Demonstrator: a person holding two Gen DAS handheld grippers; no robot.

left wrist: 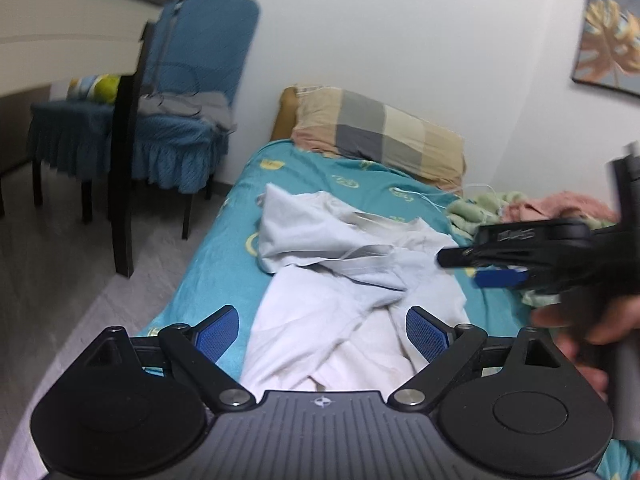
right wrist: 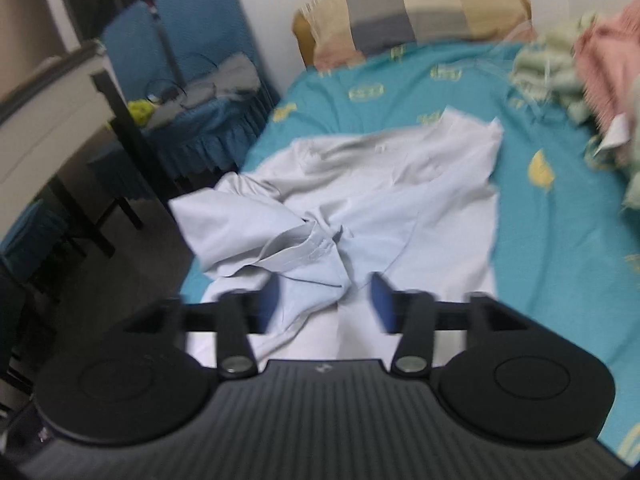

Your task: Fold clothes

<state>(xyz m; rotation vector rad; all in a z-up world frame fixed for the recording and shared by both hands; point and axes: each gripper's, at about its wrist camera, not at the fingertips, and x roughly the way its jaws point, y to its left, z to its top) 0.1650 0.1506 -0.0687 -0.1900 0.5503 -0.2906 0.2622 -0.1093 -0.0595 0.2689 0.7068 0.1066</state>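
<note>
**On the bed: pale shirt, crumpled, both grippers released**

On the turquoise printed bedsheet (right wrist: 560,240), the pale blue-white shirt (right wrist: 400,184) lies near the middle of the bed. Its thin woven cloth is bunched into soft ridges, with the collar band twisted near the centre. One flap hangs over the left bed edge.

The left gripper (left wrist: 322,334) is at the near end of the shirt. Its fingers (left wrist: 426,336), faced with blue ribbed pads, are spread wide and hold nothing. The right gripper (right wrist: 325,304) is likewise released over the collar area, with cloth between the fingers but not pinched.

A checked pillow (left wrist: 380,132) in beige and grey lies at the far end. A fuzzy green and pink pile (right wrist: 592,60) lies far right. A chair (left wrist: 188,92) with a ruffled blue cover stands left of the bed.
</note>
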